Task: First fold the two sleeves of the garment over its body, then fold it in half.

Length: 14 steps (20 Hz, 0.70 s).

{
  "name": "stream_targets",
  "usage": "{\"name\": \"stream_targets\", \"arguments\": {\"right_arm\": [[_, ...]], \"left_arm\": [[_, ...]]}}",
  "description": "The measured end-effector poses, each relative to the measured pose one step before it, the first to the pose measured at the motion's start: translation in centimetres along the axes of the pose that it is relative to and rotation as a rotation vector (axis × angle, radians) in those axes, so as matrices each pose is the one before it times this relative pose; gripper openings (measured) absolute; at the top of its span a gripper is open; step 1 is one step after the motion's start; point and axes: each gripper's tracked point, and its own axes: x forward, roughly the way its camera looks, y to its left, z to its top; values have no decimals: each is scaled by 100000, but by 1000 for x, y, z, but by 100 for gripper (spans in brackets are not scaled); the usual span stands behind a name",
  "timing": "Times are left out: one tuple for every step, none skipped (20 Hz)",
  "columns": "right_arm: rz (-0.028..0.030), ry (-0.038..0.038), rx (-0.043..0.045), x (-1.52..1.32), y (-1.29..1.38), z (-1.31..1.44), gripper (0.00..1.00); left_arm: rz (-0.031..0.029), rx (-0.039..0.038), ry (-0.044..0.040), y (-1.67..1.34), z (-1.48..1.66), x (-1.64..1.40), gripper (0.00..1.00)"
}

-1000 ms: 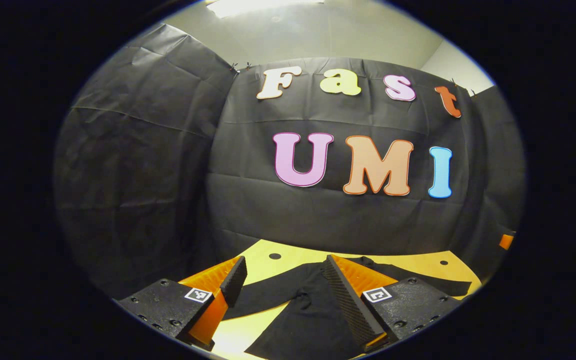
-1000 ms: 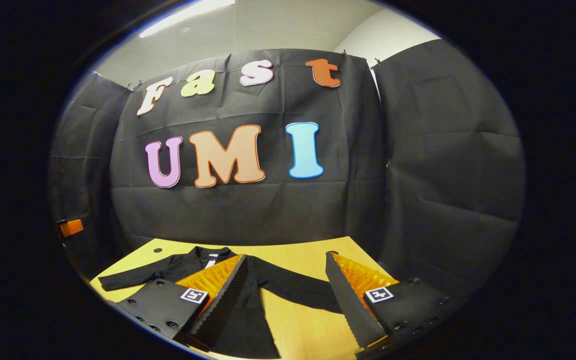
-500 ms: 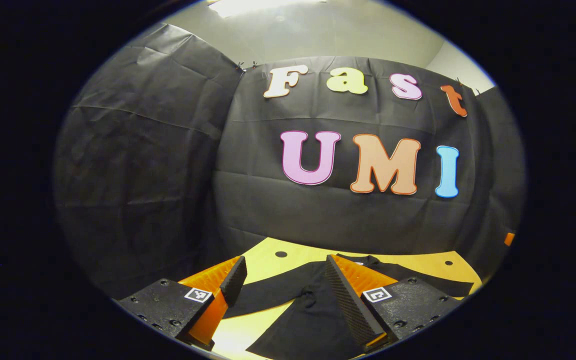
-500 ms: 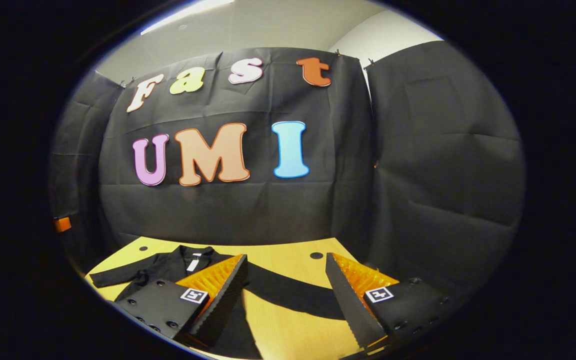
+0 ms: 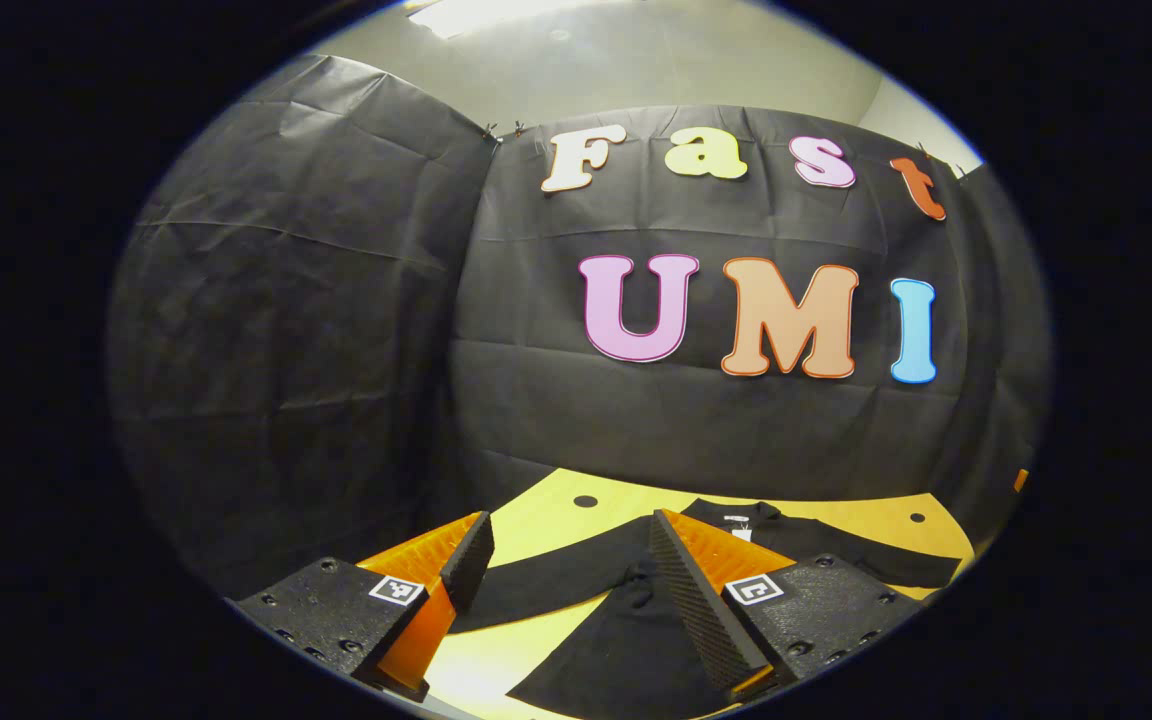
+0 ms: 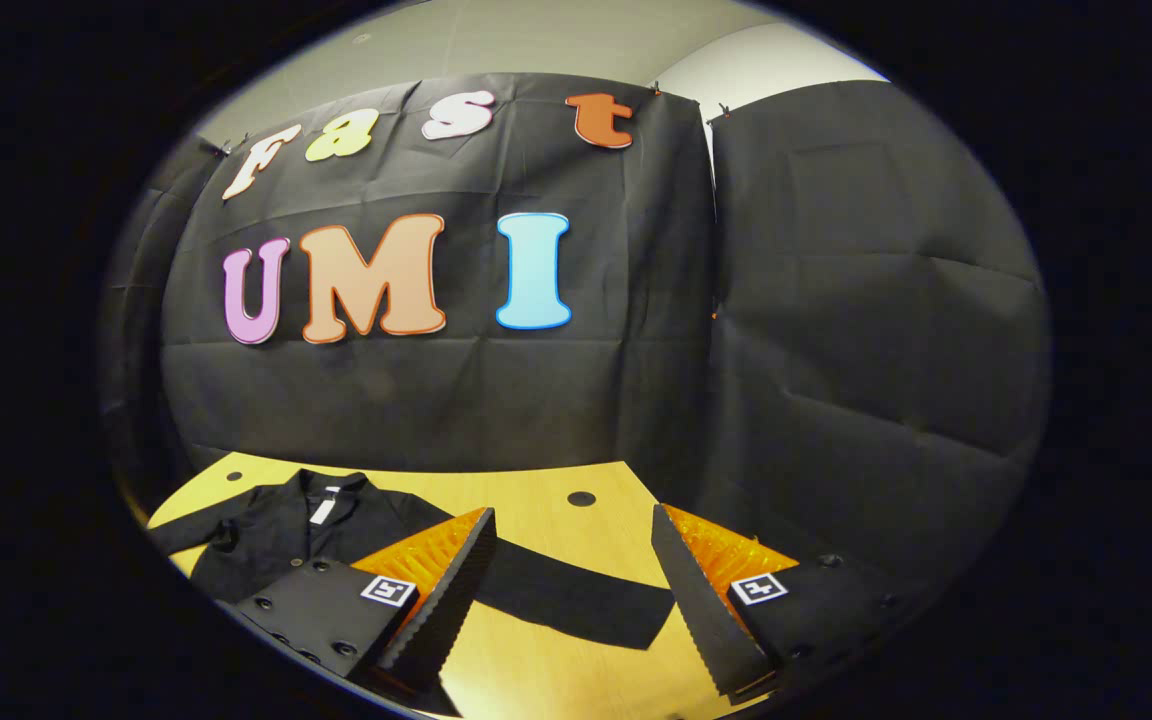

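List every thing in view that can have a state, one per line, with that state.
garment: spread flat on the table, unfolded
left sleeve: stretched out sideways, not folded
right sleeve: stretched out sideways, not folded
left gripper: open, holding nothing
right gripper: open, holding nothing
table: bearing the garment

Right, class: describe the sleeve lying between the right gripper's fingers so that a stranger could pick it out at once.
Start at the yellow wooden table in front of the black cloth wall. On it lies a black long-sleeved garment, spread flat with its collar towards the wall. The sleeve is the long black band running from the body across the bare wood between the open right gripper fingers, ending in a square cuff.
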Motion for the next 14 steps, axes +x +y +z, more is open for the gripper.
{"name": "stream_targets", "arguments": {"right_arm": [[-476,1027,-508,721,-342,-372,98],[-179,919,-572,802,-255,-383,98],[35,1029,-700,806,-147,-446,98],[107,1116,-558,827,-162,-411,98],[-28,1722,-385,820,-143,-592,98],[-298,1844,-537,798,-205,-712,98],[-718,1472,-503,821,-229,-721,98],[-568,1417,-390,693,-212,-614,100],[-224,1619,-153,706,-103,-681,100],[-35,1813,83,608,-74,-718,100],[100,1831,195,684,-86,-823,98],[-11,2188,344,845,-11,-858,98],[32,2906,231,1013,20,-802,99],[-346,3021,76,882,109,-920,100]], "left_arm": [[506,-174,81,29,32,-186,92],[467,-48,153,-100,16,-115,92],[634,286,314,66,-243,-19,92],[794,569,226,65,-93,-121,92],[759,602,172,59,-106,-33,92],[544,586,259,59,116,-52,92],[837,622,307,37,-81,-63,92],[721,394,-165,21,8,-44,92],[549,252,2,-6,153,-111,92],[528,248,236,-109,-43,-156,92],[229,188,-58,-146,0,-111,92],[-21,351,0,-231,12,-136,92],[-234,575,121,-199,35,-152,93],[-130,779,-11,-109,21,-206,92]]}}
